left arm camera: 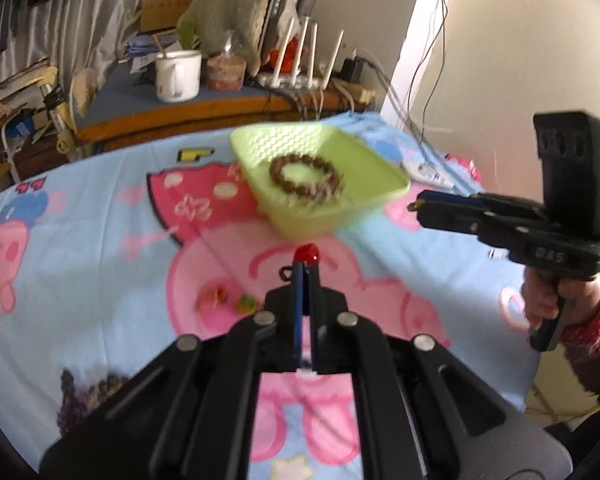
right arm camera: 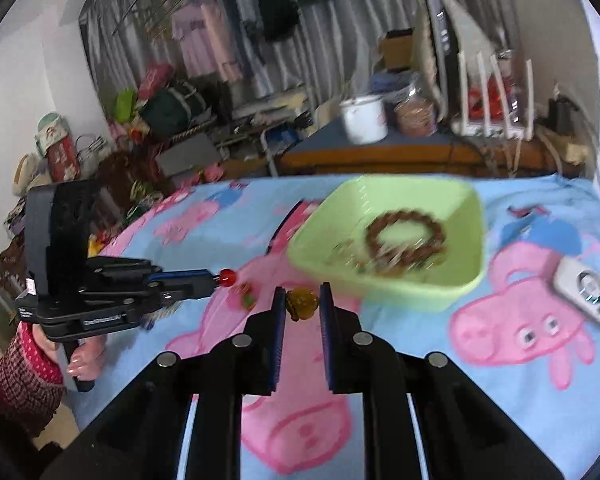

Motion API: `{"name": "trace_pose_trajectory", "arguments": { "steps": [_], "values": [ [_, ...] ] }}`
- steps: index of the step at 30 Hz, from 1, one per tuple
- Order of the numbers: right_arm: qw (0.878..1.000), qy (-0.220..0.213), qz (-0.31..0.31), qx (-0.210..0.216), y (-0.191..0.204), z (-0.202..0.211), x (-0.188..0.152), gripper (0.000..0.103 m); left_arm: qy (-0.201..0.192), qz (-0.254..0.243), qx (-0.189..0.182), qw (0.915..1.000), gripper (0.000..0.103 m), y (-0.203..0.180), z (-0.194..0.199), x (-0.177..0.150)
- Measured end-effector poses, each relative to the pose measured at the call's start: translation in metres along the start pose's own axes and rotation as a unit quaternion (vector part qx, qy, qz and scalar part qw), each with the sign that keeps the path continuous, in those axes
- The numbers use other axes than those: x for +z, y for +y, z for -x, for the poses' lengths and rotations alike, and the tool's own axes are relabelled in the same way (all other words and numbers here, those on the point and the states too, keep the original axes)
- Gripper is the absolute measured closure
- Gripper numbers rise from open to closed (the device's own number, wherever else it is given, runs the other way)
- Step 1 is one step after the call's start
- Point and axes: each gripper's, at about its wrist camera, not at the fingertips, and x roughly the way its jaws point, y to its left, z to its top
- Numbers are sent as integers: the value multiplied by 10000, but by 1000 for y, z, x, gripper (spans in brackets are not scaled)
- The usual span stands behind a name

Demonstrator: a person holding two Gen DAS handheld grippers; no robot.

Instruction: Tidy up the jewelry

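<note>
A light green tray (left arm camera: 364,204) (right arm camera: 324,248) lies on the cartoon bedsheet and holds a brown beaded bracelet (left arm camera: 306,176) (right arm camera: 406,240). My left gripper (left arm camera: 306,266) (right arm camera: 214,278) is shut on a red bead piece (left arm camera: 307,253) (right arm camera: 227,277), held above the sheet just short of the tray. My right gripper (right arm camera: 302,300) (left arm camera: 414,206) is partly closed around an amber bead piece (right arm camera: 302,303), held at the tray's near edge. Small red and green jewelry pieces (left arm camera: 230,300) (right arm camera: 246,296) lie loose on the sheet.
A white remote-like device (right arm camera: 586,290) lies on the sheet to the right. Dark beads (left arm camera: 88,396) lie at the near left. Behind the bed stands a wooden desk (left arm camera: 204,114) with a white mug (left arm camera: 178,74), a jar and a router.
</note>
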Motion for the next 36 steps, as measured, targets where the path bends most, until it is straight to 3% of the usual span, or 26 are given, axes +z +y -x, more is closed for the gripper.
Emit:
{"name": "trace_pose_trajectory", "arguments": {
  "steps": [6, 12, 13, 15, 16, 19, 22, 24, 28, 32, 36],
  "values": [
    [9991, -7, -353, -249, -40, -17, 21, 103, -140, -124, -146, 9997, 101, -13, -19, 45],
    [9976, 104, -569, -391, -59, -35, 23, 103, 55, 57, -328, 9994, 100, -15, -54, 65],
    [9972, 107, -635, -380, -62, -36, 23, 99, 119, 146, -337, 9993, 98, -13, -61, 66],
    [9957, 55, -846, -370, -66, -35, 23, 94, 324, 365, -374, 9981, 82, -6, -76, 68],
    [9952, -20, -909, -364, -67, -32, 24, 94, 376, 448, -342, 9977, 81, -4, -80, 69],
    [9947, -290, -963, -229, -59, -13, 25, 94, 283, 625, -374, 9969, 81, 5, -70, 72],
    [9953, -365, -890, 73, -45, -1, 23, 94, -142, 634, -343, 9973, 81, 18, -31, 74],
    [9965, -286, -702, 358, -28, 2, 16, 94, -448, 706, -176, 9963, 81, 35, 1, 68],
    [9974, 260, -90, 671, 16, -20, -3, 94, -574, 1017, 381, 9924, 81, 72, 42, 37],
    [9941, 763, 564, 523, 58, -56, -15, 95, -383, 1285, 711, 9884, 81, 96, 55, -3],
    [9872, 1192, 1006, 337, 85, -103, -17, 95, -301, 1484, 737, 9857, 81, 105, 58, -32]
  ]
}}
